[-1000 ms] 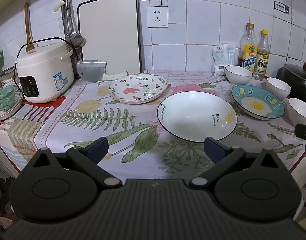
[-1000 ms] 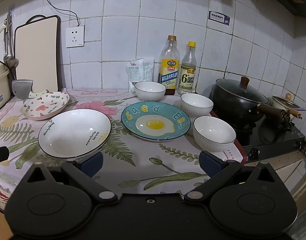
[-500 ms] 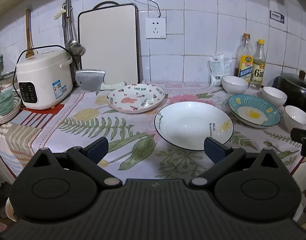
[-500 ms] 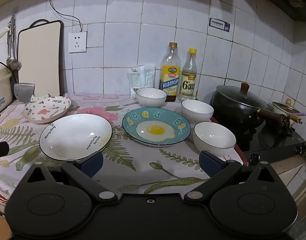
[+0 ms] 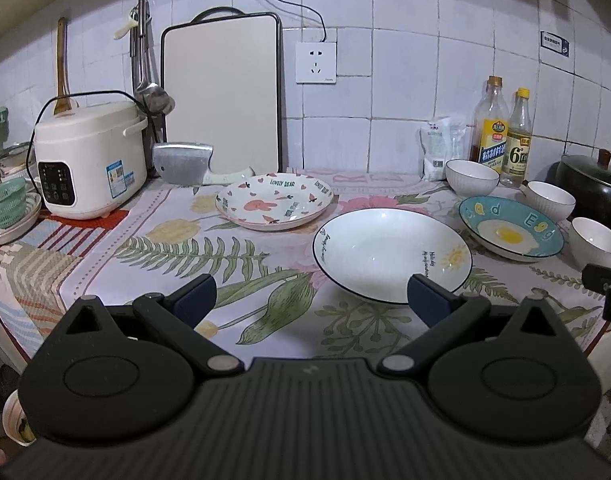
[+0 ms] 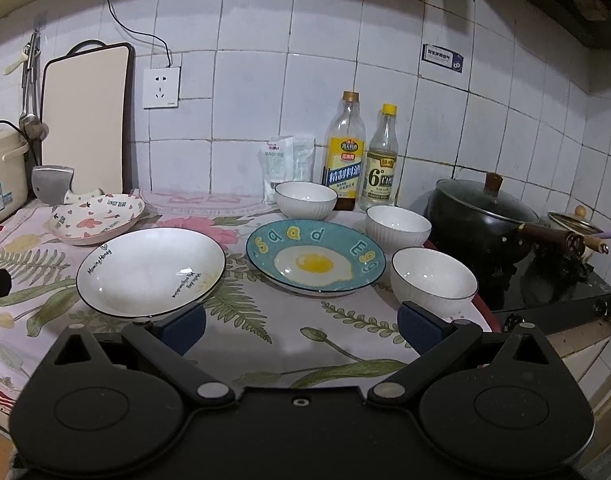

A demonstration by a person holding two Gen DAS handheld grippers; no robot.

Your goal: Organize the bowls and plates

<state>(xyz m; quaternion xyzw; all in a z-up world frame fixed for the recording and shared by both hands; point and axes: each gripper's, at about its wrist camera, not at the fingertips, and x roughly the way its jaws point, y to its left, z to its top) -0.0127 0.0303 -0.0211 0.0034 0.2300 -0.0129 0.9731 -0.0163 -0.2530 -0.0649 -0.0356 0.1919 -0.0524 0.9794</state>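
As both cameras have drawn back slightly, left tongs (image 5: 309, 294) and right tongs (image 6: 301, 326) stay wide, empty; white plate (image 5: 391, 254) untouched, nothing stacked.

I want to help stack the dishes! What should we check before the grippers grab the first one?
1. Left hand-held gripper open, holding nothing: ok.
2. Right hand-held gripper open, holding nothing: ok.
3. Three plates lie apart, none stacked: pink bear plate, white plate, egg plate: ok.
4. Three white bowls upright and look empty: back bowl, middle bowl, front bowl: ok.
5. Front bowl away from the counter edge: not ok, it sits near it.
6. Cracks or chips in the dishes: cannot tell.
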